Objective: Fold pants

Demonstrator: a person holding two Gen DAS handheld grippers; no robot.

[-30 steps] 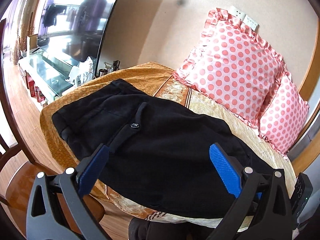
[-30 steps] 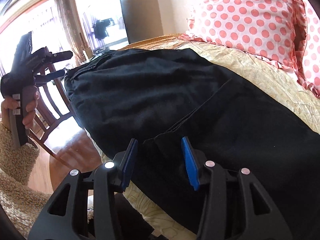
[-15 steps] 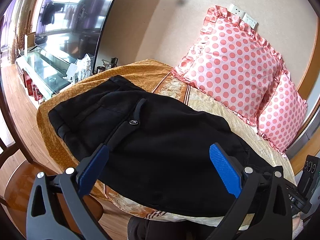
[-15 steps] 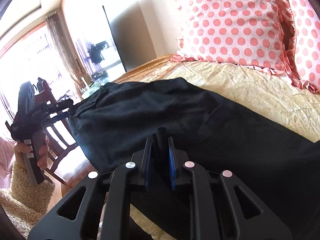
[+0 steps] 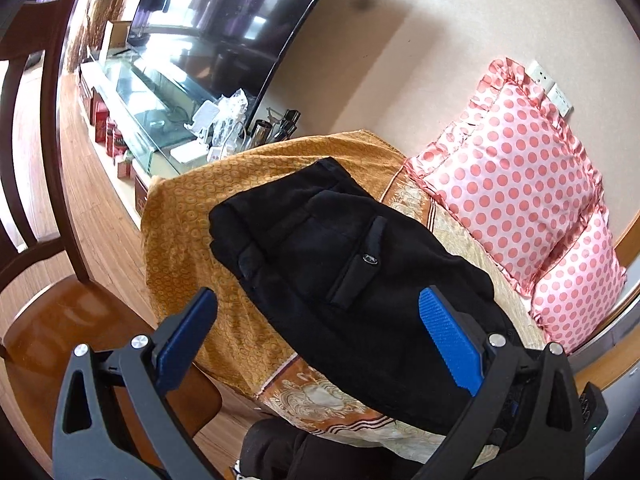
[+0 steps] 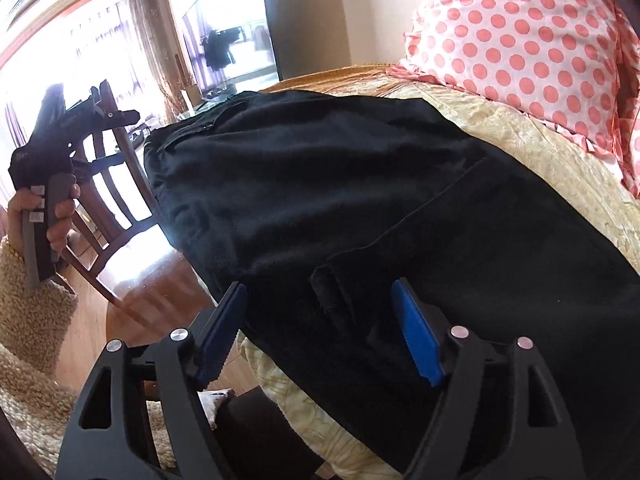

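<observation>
Black pants [image 5: 340, 264] lie lengthwise on the bed, waistband and a buttoned back pocket toward the far left end. My left gripper [image 5: 316, 300] hovers open above the near edge of the waist part, with nothing between its blue pads. In the right wrist view it shows at the far left [image 6: 116, 136], held by a hand in a fleecy sleeve. My right gripper [image 6: 319, 290] stands over the pants [image 6: 320, 184] near a leg seam. Its jaws are opening, and a small pinched-up ridge of fabric [image 6: 326, 296] stands between them, clear of both pads.
Two pink polka-dot pillows [image 5: 512, 184] lean on the wall behind the pants. An orange and cream bedspread [image 5: 180, 220] covers the bed. A wooden chair [image 5: 48, 320] stands close at the left. Beyond it are a large TV [image 5: 224, 20] and a glass stand [image 5: 132, 92].
The right gripper closed on a pinch of fabric half a second ago and has now opened off it, leaving a raised ridge. The left gripper shifted sideways toward the waistband and rolled.
</observation>
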